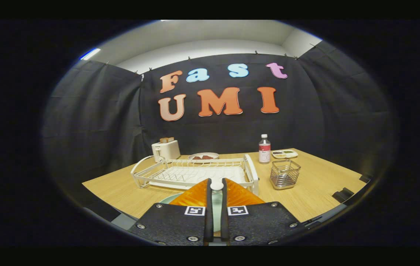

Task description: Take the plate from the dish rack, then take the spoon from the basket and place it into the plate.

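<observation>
Gripper view: the gripper [216,190] has its fingers squeezed nearly together on a small white spoon [216,186] end, w/ only a thin gap left. Under the fingers, at 6 o'clock on the table [317,199], sits a pale plate [169,198]; only its rim shows. Just past the fingertips, 12 o'clock, is the white rack [195,173], nothing in it. The wire basket [285,173] stands at 2 o'clock, beside the rack. Further back: toaster [165,149] at 11, bottle [264,149] at 1.

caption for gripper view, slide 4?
Gripper jaws shut on spoon above plate, before empty dish rack.
</observation>
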`<state>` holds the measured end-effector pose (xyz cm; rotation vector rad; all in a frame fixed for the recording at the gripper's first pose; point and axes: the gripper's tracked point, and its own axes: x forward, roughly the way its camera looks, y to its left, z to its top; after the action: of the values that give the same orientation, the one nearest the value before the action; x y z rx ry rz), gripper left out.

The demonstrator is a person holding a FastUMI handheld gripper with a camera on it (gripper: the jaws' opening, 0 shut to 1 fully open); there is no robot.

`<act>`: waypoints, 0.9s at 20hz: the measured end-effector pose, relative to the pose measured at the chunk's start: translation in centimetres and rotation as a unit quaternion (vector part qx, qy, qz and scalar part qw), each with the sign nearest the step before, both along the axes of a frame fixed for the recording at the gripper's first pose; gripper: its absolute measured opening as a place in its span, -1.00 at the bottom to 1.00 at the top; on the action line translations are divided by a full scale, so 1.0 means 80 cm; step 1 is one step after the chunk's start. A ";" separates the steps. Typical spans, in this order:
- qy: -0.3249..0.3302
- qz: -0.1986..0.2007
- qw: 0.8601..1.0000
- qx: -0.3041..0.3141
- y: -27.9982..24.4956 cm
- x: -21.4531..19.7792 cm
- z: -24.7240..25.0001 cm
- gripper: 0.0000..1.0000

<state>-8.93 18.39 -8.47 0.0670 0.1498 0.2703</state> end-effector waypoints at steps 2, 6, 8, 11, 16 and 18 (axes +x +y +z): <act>0.011 0.013 1.000 -0.004 0.015 -0.001 -0.016 -0.85; 0.029 0.031 0.999 -0.025 0.033 0.000 -0.044 -0.84; 0.024 0.038 0.999 -0.031 0.037 0.000 -0.043 -0.84; 0.033 0.045 0.998 -0.038 0.041 0.002 -0.053 -0.75; 0.061 0.041 0.996 -0.043 0.029 0.008 -0.070 -0.61; 0.062 0.034 0.997 -0.035 0.021 0.013 -0.064 -0.42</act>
<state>-7.85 20.11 -13.56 0.0090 0.2846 0.3289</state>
